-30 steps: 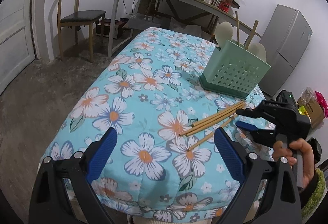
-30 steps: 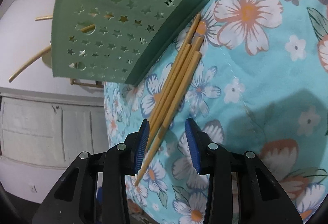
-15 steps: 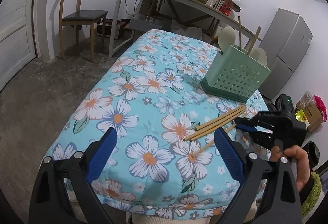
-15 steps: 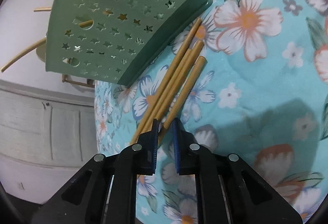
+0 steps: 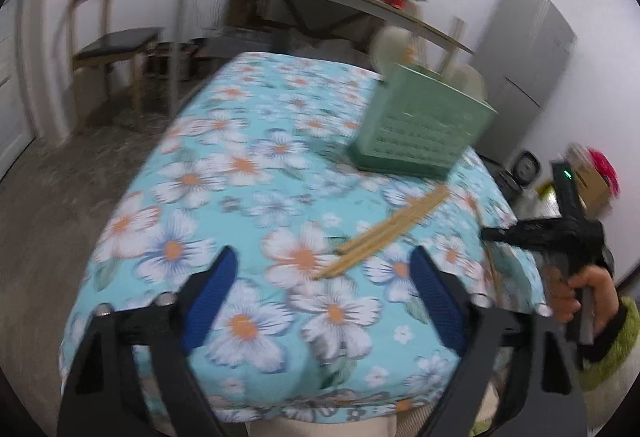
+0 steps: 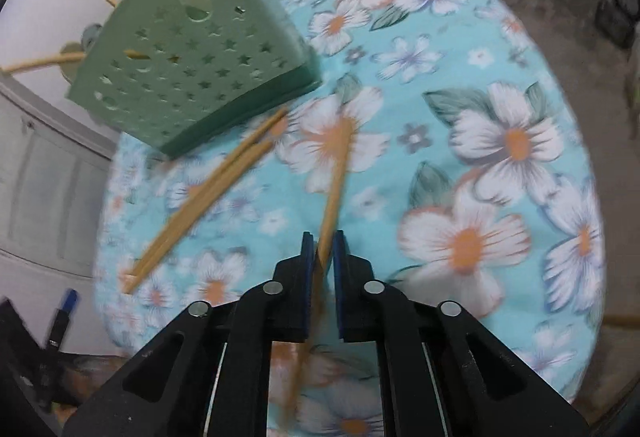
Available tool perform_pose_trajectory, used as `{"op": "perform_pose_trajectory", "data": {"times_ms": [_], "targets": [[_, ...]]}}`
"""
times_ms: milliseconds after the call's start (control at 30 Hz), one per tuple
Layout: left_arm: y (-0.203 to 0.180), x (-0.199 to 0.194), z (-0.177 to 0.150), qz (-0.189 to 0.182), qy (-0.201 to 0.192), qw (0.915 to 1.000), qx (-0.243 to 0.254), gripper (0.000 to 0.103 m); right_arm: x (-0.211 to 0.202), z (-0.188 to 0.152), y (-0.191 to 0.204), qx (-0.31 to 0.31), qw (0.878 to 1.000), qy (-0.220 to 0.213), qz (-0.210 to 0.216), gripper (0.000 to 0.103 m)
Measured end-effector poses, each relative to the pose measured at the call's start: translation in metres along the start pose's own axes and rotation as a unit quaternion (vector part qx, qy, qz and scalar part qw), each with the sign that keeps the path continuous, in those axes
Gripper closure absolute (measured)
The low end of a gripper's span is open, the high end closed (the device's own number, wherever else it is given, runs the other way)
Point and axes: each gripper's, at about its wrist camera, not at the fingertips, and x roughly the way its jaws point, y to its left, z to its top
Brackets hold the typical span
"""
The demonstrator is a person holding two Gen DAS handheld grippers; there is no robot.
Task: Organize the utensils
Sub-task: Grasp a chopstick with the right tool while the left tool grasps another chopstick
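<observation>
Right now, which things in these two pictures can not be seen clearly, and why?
- Held chopstick, right wrist view: its rear end is blurred and hidden behind the right gripper.
- Loose chopsticks, left wrist view: motion blur merges them, so no count.
- Green holder, both views: its walls hide what stands inside, except the tops.
- Right gripper, left wrist view: fingertips are blurred, and the held chopstick cannot be made out.
- Left gripper: open, holding nothing.
</observation>
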Motion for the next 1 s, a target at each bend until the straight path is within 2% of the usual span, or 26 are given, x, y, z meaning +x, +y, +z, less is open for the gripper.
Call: {"op": "perform_pose_trajectory", "data": {"times_ms": [100,233,333,400,467,600,733,867,967,1000], "targets": [[-0.022,0.015,0.002,-0.033,0.011,0.9983,0.046,0.044,0.004,-0.009,-0.001,-0.009,1.0,-0.009,-0.007,0.098],[-0.053,0.037,0.006,-0.081,0.025,0.9904,0.11,0.055,0.011,-0.017,0.003,0.002,1.0,-0.023,0.003,0.098],[-0.073,0.062,0.01,-0.107,0.039,0.9819,0.152,0.059,0.015,-0.021,-0.002,0.021,0.999,-0.03,0.02,0.098],[-0.084,0.081,0.012,-0.109,0.05,0.9772,0.176,0.061,0.015,-0.024,-0.007,0.026,0.999,-0.034,0.027,0.098],[-0.093,0.1,0.012,-0.095,0.059,0.9738,0.198,0.063,0.015,-0.026,-0.009,0.029,0.998,-0.037,0.029,0.098],[-0.095,0.127,0.013,-0.078,0.078,0.9723,0.206,0.068,0.01,-0.03,-0.019,0.035,0.998,-0.039,0.04,0.098],[-0.092,0.134,0.014,-0.077,0.073,0.9728,0.206,0.069,0.008,-0.028,-0.022,0.038,0.997,-0.041,0.047,0.098],[-0.096,0.133,0.009,-0.08,0.082,0.97,0.214,0.075,0.002,-0.028,-0.032,0.043,0.997,-0.041,0.057,0.098],[-0.096,0.134,0.009,-0.068,0.086,0.9703,0.216,0.085,-0.001,-0.029,-0.038,0.046,0.996,-0.044,0.063,0.098],[-0.095,0.135,0.01,-0.056,0.086,0.9709,0.216,0.093,-0.001,-0.029,-0.038,0.048,0.996,-0.045,0.065,0.098]]}}
